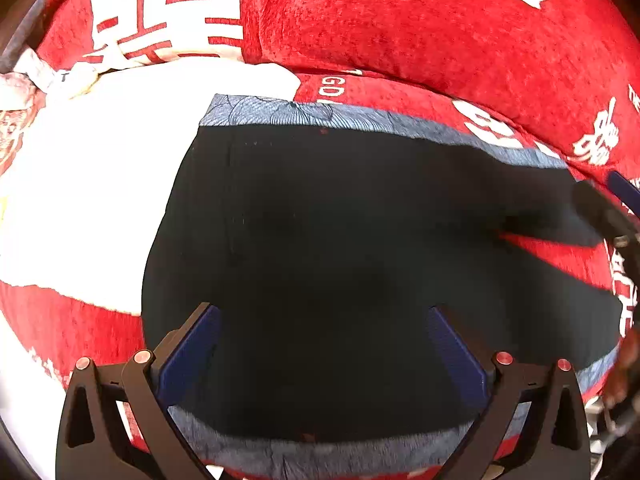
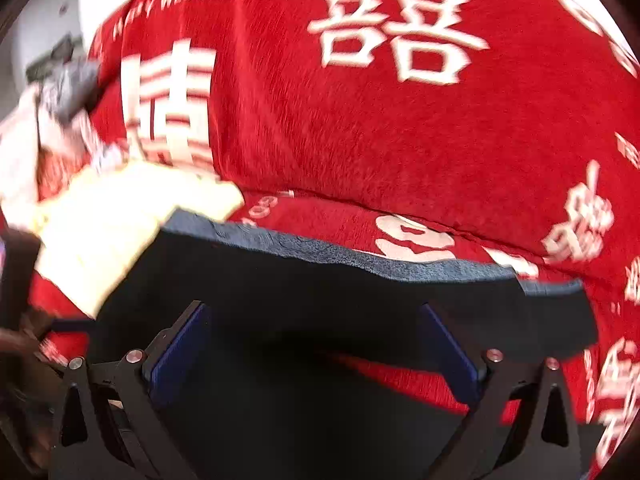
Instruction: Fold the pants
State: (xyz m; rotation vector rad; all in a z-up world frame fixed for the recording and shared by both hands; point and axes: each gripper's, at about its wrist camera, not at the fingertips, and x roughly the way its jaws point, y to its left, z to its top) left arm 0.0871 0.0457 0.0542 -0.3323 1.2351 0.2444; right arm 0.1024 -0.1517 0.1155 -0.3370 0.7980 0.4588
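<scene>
Black pants [image 1: 340,240] lie spread flat on a grey-blue patterned mat [image 1: 360,114] over a red bedspread. My left gripper [image 1: 320,312] hovers open over the near part of the pants, with nothing between its blue pads. In the right wrist view the pants [image 2: 300,292] fill the lower half, and two legs split apart with red cloth showing between them. My right gripper [image 2: 316,312] is open just above the dark fabric, holding nothing. The right gripper's arm shows at the right edge of the left wrist view.
A red bedspread [image 1: 420,32] with white characters rises in a thick fold behind the mat. A white folded cloth [image 1: 92,180] lies left of the pants. In the right wrist view a cream cloth [image 2: 120,224] sits at the mat's far left corner.
</scene>
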